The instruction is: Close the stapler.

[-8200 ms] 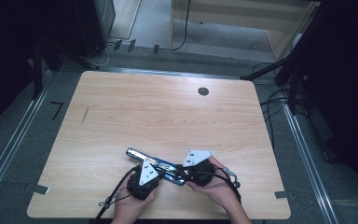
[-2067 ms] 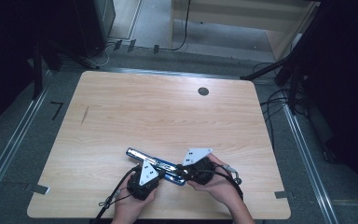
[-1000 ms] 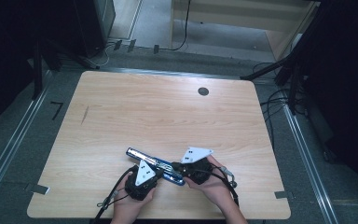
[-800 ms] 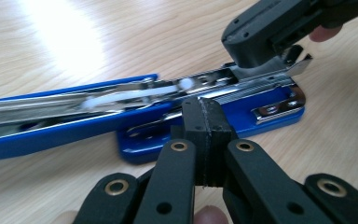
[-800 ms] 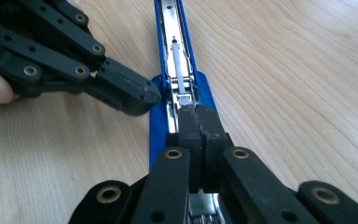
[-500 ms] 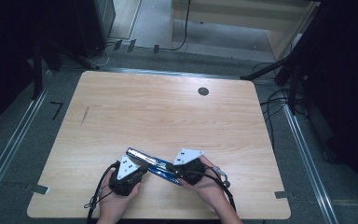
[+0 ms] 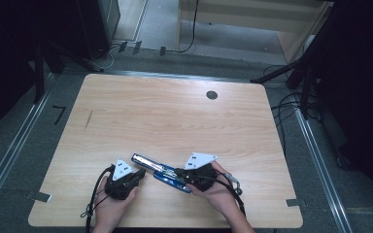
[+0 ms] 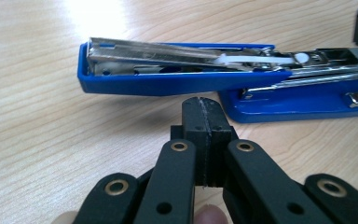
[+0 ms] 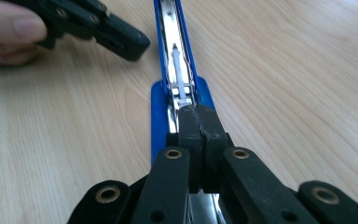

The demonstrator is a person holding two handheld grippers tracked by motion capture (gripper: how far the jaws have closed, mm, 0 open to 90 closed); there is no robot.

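A blue plastic stapler with a shiny metal staple channel (image 7: 160, 171) lies swung open on the pale wood-grain worktop (image 7: 175, 116), near the front edge, between the person's two hands. Its long arm stretches up and left across the boards, with the flat blue base at its right end.

The left tongs (image 7: 137, 175) sit just beside the stapler's left side, jaws pressed together with nothing between them. In the left gripper view their tip (image 8: 204, 108) stands just short of the blue arm's side (image 8: 177, 79) and apart from it, over bare wood. Compared with a second ago, the left hand (image 7: 109, 204) and its tongs have slid leftward along the worktop, away from the stapler's middle; earlier they lay closer in against the right tongs.

The right tongs (image 7: 177, 174) have stayed put, jaws together, their tip resting over the hinge end of the stapler where arm and base meet. In the right gripper view the closed tip (image 9: 198, 116) lies on top of the metal channel (image 9: 175, 51), which runs straight away from it, and the left tongs (image 9: 121, 39) show at upper left, clear of the channel. Whether the right tongs pinch any part of the stapler I cannot tell

The stapler itself lies where it lay before
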